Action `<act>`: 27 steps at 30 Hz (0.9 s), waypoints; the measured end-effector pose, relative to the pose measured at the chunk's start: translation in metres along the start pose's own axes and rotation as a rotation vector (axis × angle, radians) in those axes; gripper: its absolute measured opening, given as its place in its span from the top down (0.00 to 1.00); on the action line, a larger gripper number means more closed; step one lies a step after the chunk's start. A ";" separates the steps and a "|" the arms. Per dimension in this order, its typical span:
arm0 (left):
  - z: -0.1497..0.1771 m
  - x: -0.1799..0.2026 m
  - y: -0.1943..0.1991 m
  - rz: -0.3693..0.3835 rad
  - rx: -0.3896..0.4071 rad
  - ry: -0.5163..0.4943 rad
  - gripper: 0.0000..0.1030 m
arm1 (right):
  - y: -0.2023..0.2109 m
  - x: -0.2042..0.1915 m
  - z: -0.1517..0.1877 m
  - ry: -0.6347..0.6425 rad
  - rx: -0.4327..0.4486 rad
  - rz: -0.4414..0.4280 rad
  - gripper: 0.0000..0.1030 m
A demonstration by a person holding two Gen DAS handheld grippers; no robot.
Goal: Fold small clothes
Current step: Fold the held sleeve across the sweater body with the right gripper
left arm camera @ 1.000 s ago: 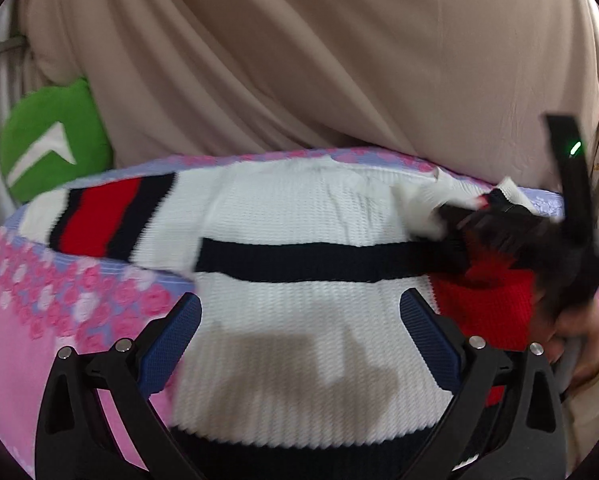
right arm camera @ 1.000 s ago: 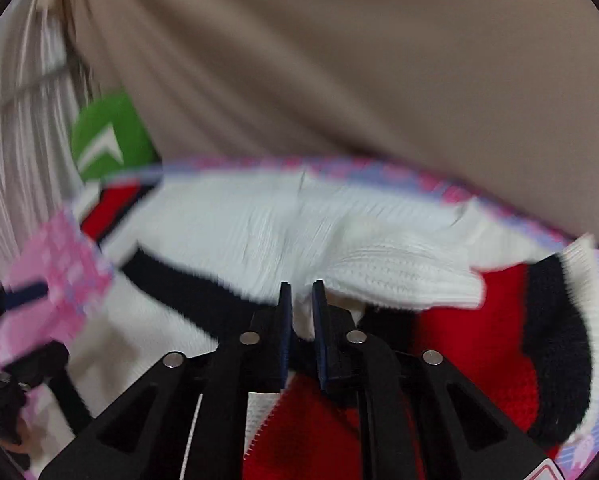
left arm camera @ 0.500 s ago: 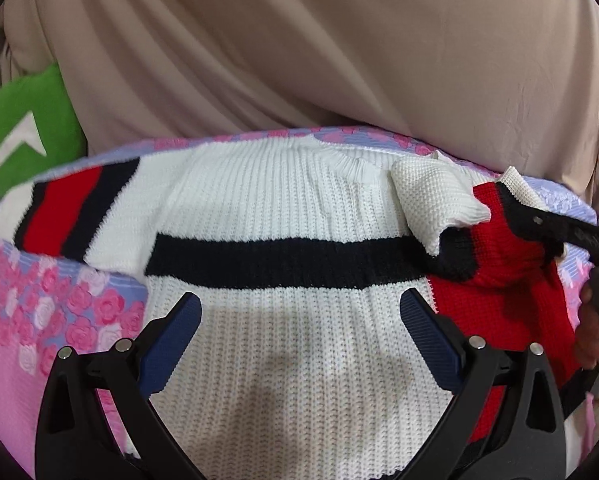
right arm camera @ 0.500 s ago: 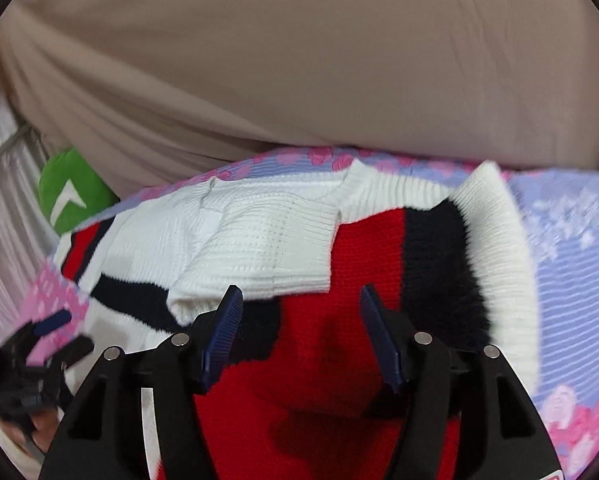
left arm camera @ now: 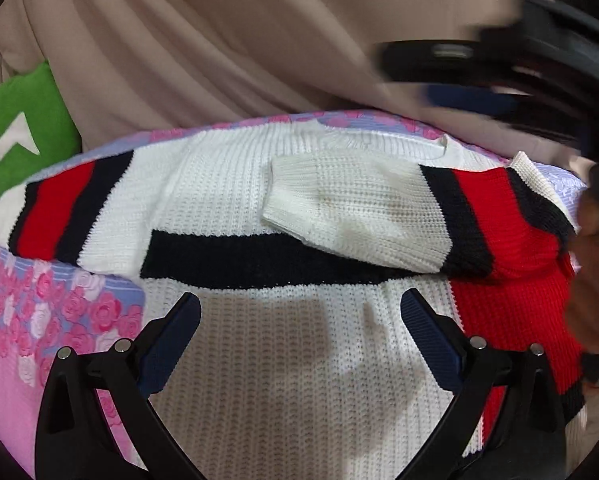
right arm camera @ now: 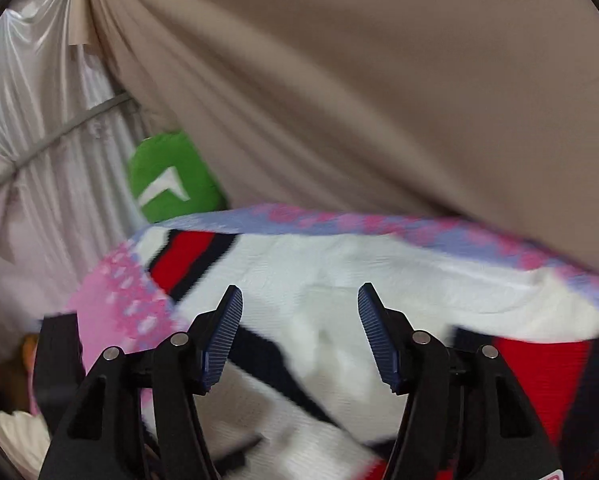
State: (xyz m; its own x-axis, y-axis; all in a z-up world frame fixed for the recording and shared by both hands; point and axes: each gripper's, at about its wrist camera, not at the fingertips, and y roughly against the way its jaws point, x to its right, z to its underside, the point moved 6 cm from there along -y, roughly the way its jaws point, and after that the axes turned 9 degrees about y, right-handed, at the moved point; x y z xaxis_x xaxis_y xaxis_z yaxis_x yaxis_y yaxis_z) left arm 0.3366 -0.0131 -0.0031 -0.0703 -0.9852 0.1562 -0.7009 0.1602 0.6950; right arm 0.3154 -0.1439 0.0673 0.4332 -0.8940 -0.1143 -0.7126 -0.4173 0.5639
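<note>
A small white knit sweater (left arm camera: 283, 360) with black and red stripes lies flat on a pink and lilac floral sheet (left arm camera: 55, 320). Its right sleeve (left arm camera: 379, 216) is folded across the chest; its left sleeve (left arm camera: 63, 212) lies spread out to the left. My left gripper (left arm camera: 299, 340) is open and empty, hovering over the sweater's lower body. My right gripper (right arm camera: 299, 336) is open and empty above the sweater (right arm camera: 319, 280); it shows blurred at the upper right of the left wrist view (left arm camera: 499, 68).
A beige curtain (left arm camera: 259, 40) hangs behind the bed. A green cushion (left arm camera: 19, 128) with a white mark sits at the far left, also in the right wrist view (right arm camera: 171, 180). Silvery drapes (right arm camera: 39, 140) hang at the left.
My right gripper opened, let go of the right sleeve, which now lies folded across the chest, and lifted up and away. My left gripper stayed open over the sweater.
</note>
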 end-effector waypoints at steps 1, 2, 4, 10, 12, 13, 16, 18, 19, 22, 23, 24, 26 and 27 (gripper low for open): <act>-0.004 -0.002 -0.007 0.005 -0.012 0.011 0.05 | 0.017 0.020 0.007 -0.020 0.005 0.068 0.42; -0.007 -0.005 -0.013 0.006 -0.023 0.026 0.05 | 0.033 0.041 0.015 -0.041 0.000 0.146 0.41; -0.015 -0.009 -0.028 0.021 -0.053 0.060 0.05 | 0.065 0.089 0.039 -0.088 -0.025 0.324 0.39; -0.036 -0.014 -0.068 0.074 -0.128 0.165 0.08 | 0.118 0.186 0.127 -0.326 -0.125 0.475 0.35; -0.043 -0.015 -0.071 0.047 -0.104 0.188 0.34 | 0.119 0.195 0.146 -0.399 -0.123 0.431 0.35; -0.045 -0.010 -0.070 0.056 -0.101 0.172 0.49 | 0.116 0.193 0.151 -0.417 -0.121 0.414 0.35; -0.054 -0.003 -0.064 0.087 -0.105 0.163 0.93 | 0.105 0.195 0.154 -0.439 -0.116 0.391 0.35; -0.067 -0.005 -0.048 0.102 -0.055 0.158 0.93 | 0.098 0.192 0.149 -0.429 -0.111 0.382 0.35; -0.072 -0.007 -0.039 0.114 -0.030 0.161 0.93 | 0.094 0.189 0.145 -0.416 -0.107 0.376 0.35; -0.084 -0.025 -0.013 0.105 0.048 0.180 0.93 | 0.080 0.182 0.137 -0.380 -0.113 0.372 0.35; -0.085 -0.032 -0.013 0.077 0.065 0.176 0.93 | 0.072 0.181 0.137 -0.374 -0.127 0.372 0.35; -0.083 -0.037 -0.016 0.046 0.068 0.171 0.93 | 0.064 0.182 0.139 -0.374 -0.147 0.369 0.35; -0.073 -0.044 -0.039 -0.009 0.009 0.144 0.93 | 0.055 0.184 0.144 -0.380 -0.170 0.376 0.34; -0.068 -0.049 -0.048 -0.021 -0.019 0.141 0.93 | 0.053 0.184 0.143 -0.376 -0.168 0.387 0.36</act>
State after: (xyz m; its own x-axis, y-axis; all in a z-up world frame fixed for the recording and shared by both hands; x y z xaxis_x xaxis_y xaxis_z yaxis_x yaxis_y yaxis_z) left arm 0.4219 0.0320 0.0036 0.0454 -0.9702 0.2379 -0.6873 0.1424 0.7123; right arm 0.2787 -0.3538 -0.0408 -0.0910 -0.9861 -0.1392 -0.6691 -0.0430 0.7419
